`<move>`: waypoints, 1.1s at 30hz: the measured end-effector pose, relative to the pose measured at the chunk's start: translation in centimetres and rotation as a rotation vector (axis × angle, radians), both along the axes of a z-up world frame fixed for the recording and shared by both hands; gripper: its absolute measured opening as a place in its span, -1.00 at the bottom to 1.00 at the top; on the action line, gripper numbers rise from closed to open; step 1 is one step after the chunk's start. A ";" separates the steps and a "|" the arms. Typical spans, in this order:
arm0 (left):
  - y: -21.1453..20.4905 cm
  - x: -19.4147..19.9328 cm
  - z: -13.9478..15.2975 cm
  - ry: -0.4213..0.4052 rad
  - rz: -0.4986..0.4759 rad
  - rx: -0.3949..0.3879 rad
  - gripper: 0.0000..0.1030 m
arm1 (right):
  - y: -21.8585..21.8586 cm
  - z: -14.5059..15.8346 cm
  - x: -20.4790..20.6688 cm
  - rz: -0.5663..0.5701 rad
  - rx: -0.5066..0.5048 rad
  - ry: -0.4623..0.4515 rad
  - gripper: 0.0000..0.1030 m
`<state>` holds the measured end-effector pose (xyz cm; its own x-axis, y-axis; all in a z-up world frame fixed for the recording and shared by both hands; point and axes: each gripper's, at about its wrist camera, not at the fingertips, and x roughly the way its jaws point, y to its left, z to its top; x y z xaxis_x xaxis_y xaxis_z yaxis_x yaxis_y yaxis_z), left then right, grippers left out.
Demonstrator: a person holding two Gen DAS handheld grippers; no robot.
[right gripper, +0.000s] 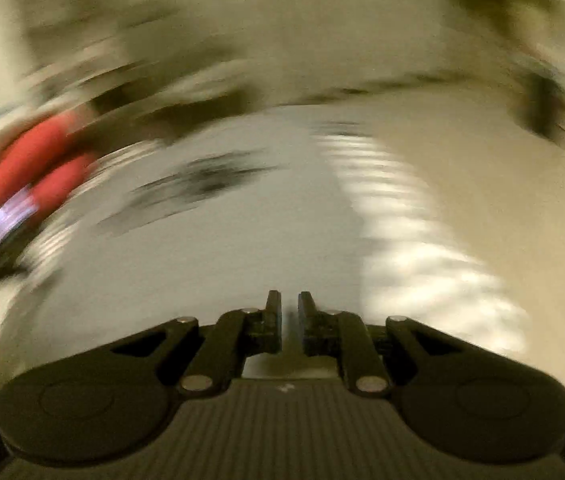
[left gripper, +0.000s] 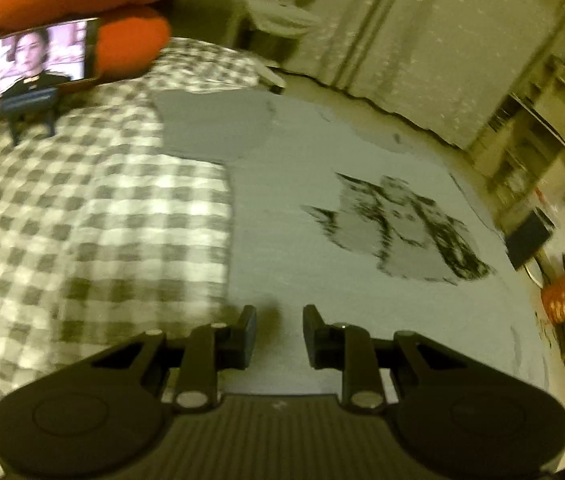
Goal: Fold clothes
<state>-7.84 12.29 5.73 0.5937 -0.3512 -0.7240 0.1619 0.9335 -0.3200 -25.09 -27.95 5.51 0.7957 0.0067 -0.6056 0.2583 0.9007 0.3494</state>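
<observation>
Both grippers hold nothing: left gripper (left gripper: 278, 320) has its jaws apart, right gripper (right gripper: 289, 304) just a slit open. Ahead of the left one the grey printed t-shirt (left gripper: 362, 208) lies flat on the checked bedspread (left gripper: 82, 200), so folding looks barely begun, one sleeve maybe tucked

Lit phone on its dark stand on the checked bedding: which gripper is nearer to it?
Left, likely. From the left gripper the lit phone on its stand looms large, ahead-left; from the right gripper it shows small, blurred, far left.
</observation>
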 end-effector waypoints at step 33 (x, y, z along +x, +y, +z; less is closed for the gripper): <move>-2.6 0.6 -2.5 0.093 -0.038 0.057 -0.52 | -0.6 -3.3 1.4 -0.054 -0.180 0.079 -0.94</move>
<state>-7.22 9.74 3.25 0.5100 -0.3287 -0.7949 0.1697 0.9444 -0.2816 -23.69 -28.59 2.24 0.7416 -0.1485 -0.6542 0.3283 0.9308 0.1610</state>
